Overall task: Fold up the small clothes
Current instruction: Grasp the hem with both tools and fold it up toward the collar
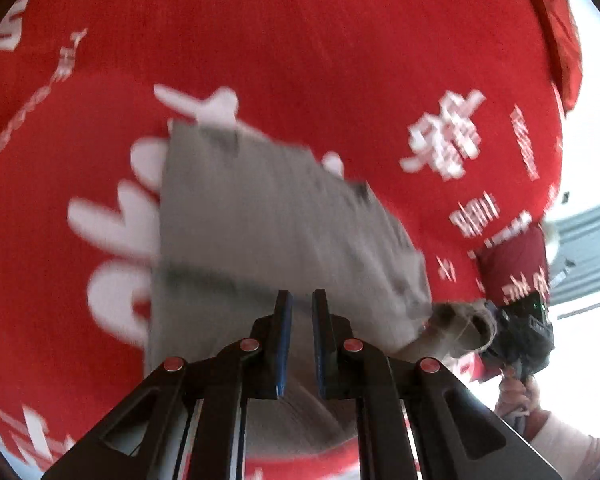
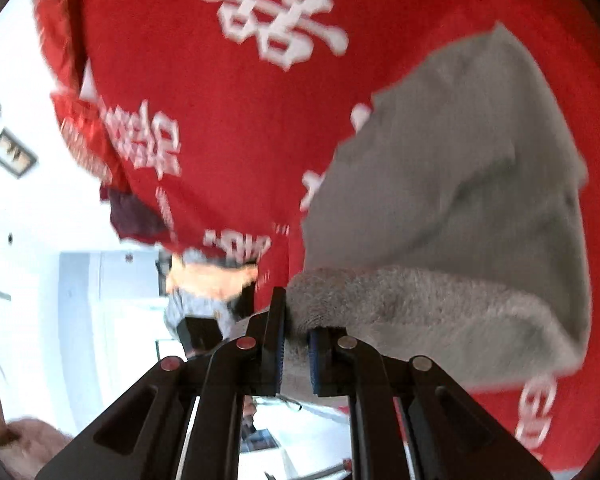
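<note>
I am watching the grey garment [image 1: 268,216] hanging lifted above the red cloth [image 1: 300,40], stretched between both grippers. In the left wrist view, its fabric is running from between the fingers of the left gripper [image 1: 302,336] outward and up across the frame, with a dark seam line crossing it near the fingers. The left gripper is closed narrow and is pinching the garment's near edge between its blue pads [image 1: 286,344].

In the right wrist view, the garment [image 2: 440,200] is spreading up and to the right of the right gripper [image 2: 296,344], and a thick ribbed hem is bunching directly at the fingertips. The right gripper is likewise clamped narrow on that hem.

Both views are blurring with motion. The red cloth, printed with white characters [image 2: 276,12], is covering the surface beneath; I cannot tell what kind of surface it is. In the left wrist view, the other gripper [image 1: 520,332] and the person's hand [image 1: 516,392] are appearing at the right edge, holding the garment's far corner.
</note>
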Demonstrator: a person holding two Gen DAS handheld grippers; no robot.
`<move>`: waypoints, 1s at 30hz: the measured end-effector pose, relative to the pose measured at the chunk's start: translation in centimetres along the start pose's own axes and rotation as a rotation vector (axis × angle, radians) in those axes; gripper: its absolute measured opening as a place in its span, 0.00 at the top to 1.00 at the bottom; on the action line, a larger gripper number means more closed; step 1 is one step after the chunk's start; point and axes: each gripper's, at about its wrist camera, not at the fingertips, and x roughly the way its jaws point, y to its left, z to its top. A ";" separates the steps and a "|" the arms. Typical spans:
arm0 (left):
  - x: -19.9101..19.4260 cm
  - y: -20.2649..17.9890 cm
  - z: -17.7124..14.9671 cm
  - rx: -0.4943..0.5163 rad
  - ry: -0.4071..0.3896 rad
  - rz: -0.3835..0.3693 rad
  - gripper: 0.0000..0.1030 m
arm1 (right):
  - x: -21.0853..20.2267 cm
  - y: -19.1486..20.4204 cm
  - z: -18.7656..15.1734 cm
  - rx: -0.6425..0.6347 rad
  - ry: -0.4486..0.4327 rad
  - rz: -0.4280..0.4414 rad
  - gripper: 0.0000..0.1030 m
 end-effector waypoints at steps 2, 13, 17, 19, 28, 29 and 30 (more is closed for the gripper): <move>1.5 0.5 2.3 -0.016 -0.023 0.026 0.89 | 0.6 -0.8 2.6 0.021 -0.013 -0.011 0.90; 8.8 1.1 6.5 -0.008 0.037 0.242 0.88 | 4.7 -7.0 10.5 0.102 0.079 -0.252 0.86; 7.7 -0.3 5.3 0.064 0.109 0.240 0.54 | 4.9 -4.0 10.7 -0.020 0.130 -0.335 0.49; 6.7 -1.2 4.5 0.093 0.119 0.218 0.42 | 4.7 -2.6 10.2 -0.078 0.159 -0.357 0.48; 9.9 -6.2 2.1 0.329 0.357 0.135 0.42 | 4.9 1.7 7.8 -0.344 0.218 -0.547 0.48; 10.5 -6.5 2.0 0.339 0.373 0.138 0.42 | 5.3 2.4 7.9 -0.400 0.221 -0.574 0.48; 11.1 -6.7 1.9 0.347 0.386 0.145 0.42 | 5.6 2.8 8.1 -0.446 0.232 -0.592 0.48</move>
